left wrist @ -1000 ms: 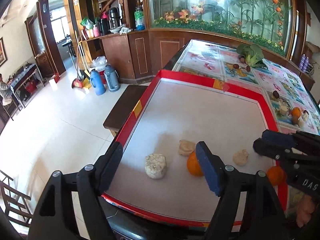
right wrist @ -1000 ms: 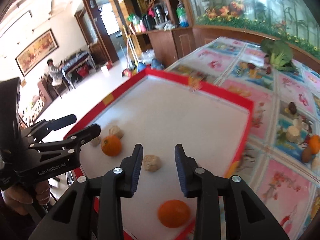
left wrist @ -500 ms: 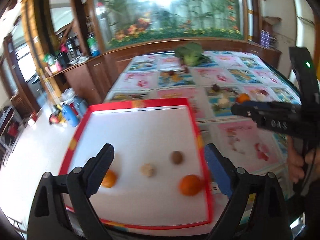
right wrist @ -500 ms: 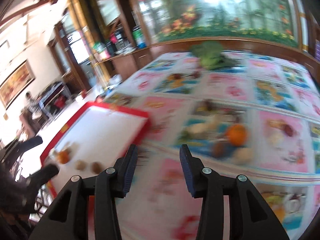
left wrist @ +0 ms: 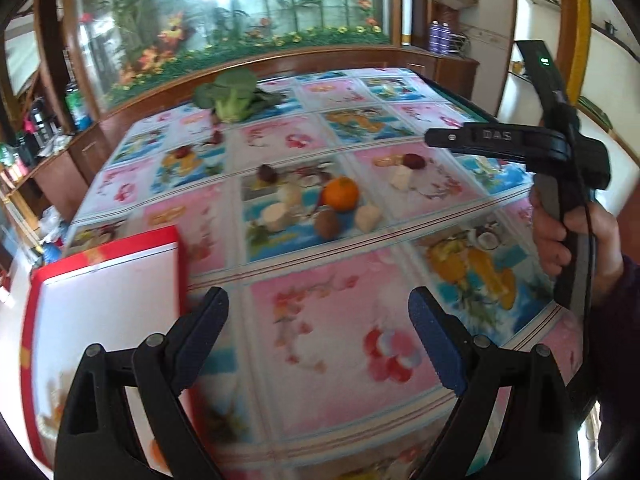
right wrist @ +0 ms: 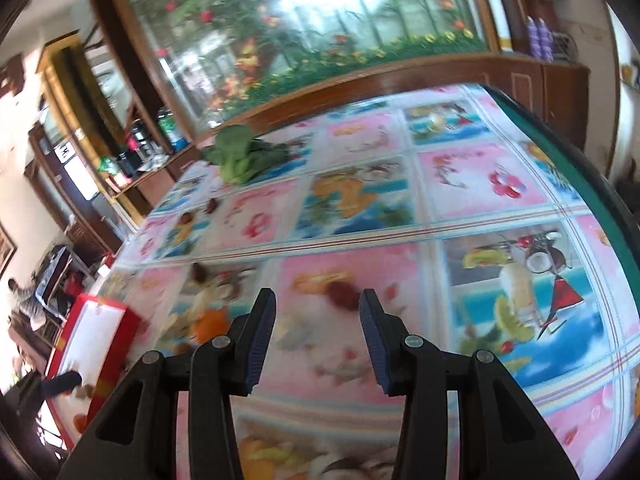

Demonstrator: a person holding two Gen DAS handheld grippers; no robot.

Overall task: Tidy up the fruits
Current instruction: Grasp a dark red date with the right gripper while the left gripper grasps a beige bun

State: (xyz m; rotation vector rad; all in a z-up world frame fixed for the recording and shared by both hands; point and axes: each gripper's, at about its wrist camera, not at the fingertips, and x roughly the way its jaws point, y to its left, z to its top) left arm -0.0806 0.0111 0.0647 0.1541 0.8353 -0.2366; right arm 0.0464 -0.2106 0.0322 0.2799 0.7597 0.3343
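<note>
I am holding my left tongs [left wrist: 316,336] spread wide and my right tongs [right wrist: 317,326] parted, both grasping nothing, over the worktop [left wrist: 332,312]. "DAS" is showing on the right tool's arm. A tangerine [left wrist: 340,193] is lying ahead, right of the red tray [left wrist: 176,248].

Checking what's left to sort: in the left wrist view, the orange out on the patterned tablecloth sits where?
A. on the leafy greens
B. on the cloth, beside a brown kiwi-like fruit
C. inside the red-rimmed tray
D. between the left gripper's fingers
B: the orange rests on the tablecloth right by the brown fruit, outside the tray.
</note>
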